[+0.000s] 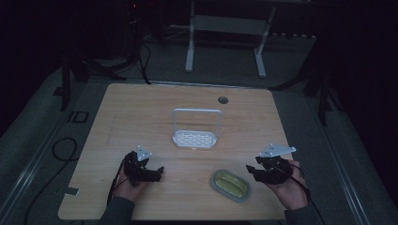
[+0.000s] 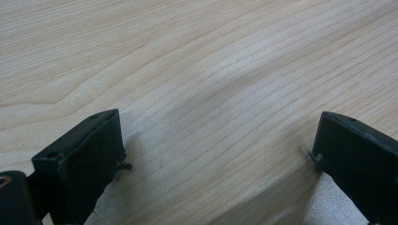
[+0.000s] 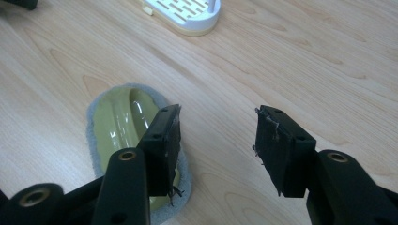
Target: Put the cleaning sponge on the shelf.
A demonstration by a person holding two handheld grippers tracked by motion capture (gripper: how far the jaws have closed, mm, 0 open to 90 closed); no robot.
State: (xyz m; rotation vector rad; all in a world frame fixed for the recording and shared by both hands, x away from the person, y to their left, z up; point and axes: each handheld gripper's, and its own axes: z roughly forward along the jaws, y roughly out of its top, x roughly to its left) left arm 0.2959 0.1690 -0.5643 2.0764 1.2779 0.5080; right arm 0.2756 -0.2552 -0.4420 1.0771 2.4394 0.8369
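A yellow-green oval scrubber with a grey pad rim (image 1: pixel 229 184) (image 3: pixel 119 119) lies on the wooden table (image 1: pixel 141 112) near its front right. My right gripper (image 1: pixel 253 171) (image 3: pixel 217 140) hovers just right of it, open, with bare wood between its fingers; its left finger (image 3: pixel 163 140) overlaps the scrubber's edge in the right gripper view. My left gripper (image 1: pixel 157 173) (image 2: pixel 216 154) rests low over the table at the front left, open and empty. A white slotted soap rack with a wire hoop (image 1: pixel 195 129) (image 3: pixel 187 11) stands in the table's middle.
A round cable hole (image 1: pixel 223 100) sits near the table's far edge. Behind the table stands a white metal frame (image 1: pixel 225 37) on the dark floor. Cables (image 1: pixel 65 150) trail along the floor at the left.
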